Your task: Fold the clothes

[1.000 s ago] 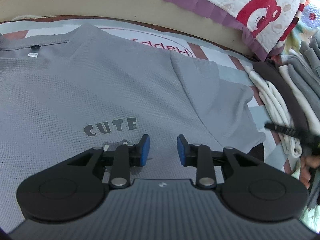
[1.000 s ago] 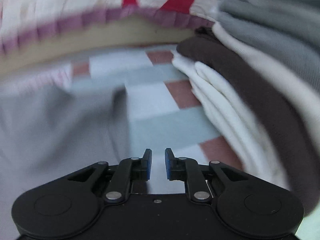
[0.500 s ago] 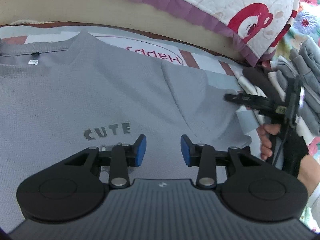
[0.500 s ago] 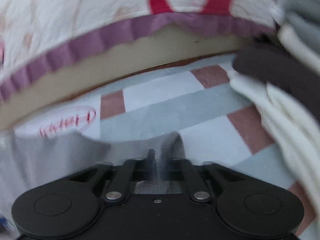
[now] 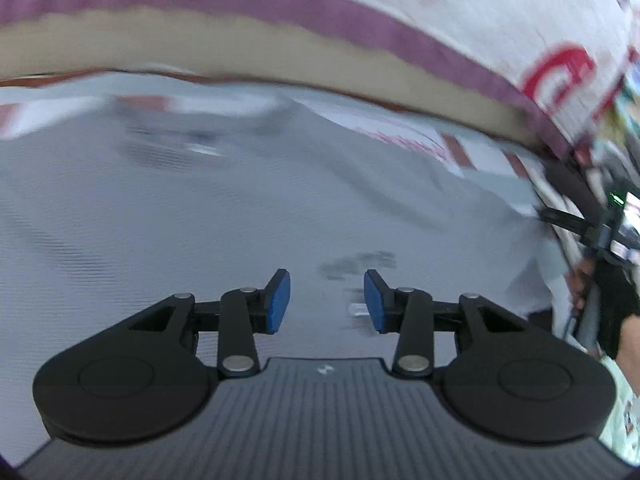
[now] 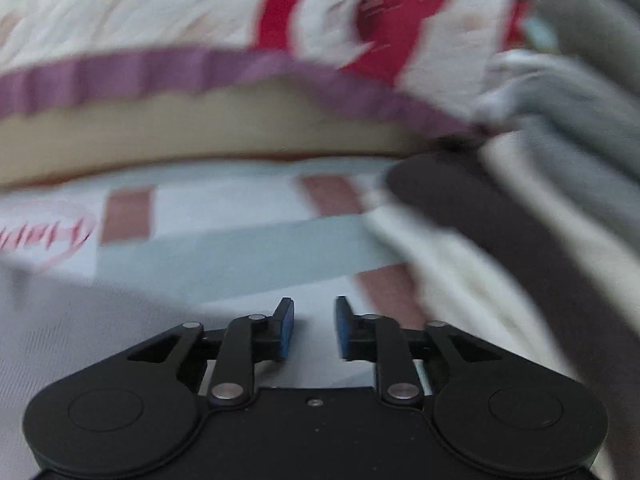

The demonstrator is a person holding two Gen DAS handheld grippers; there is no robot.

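Folding has barely begun: the grey T-shirt point(image 5: 200, 220) lies spread flat on the bed point(image 6: 240, 248), unfolded. Left tool point(image 5: 326, 304) gapes empty; right tool point(image 6: 314, 330), jaws just reopened, holds nothing.

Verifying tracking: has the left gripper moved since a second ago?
Yes, leftward over the grey shirt: its print, earlier left of the left gripper, now lies straight ahead of it. Jaws have just been opening, nothing between them.

Right gripper point(image 6: 314, 330), jaws just reopened and apparently empty, above blurred grey shirt point(image 6: 80, 340).
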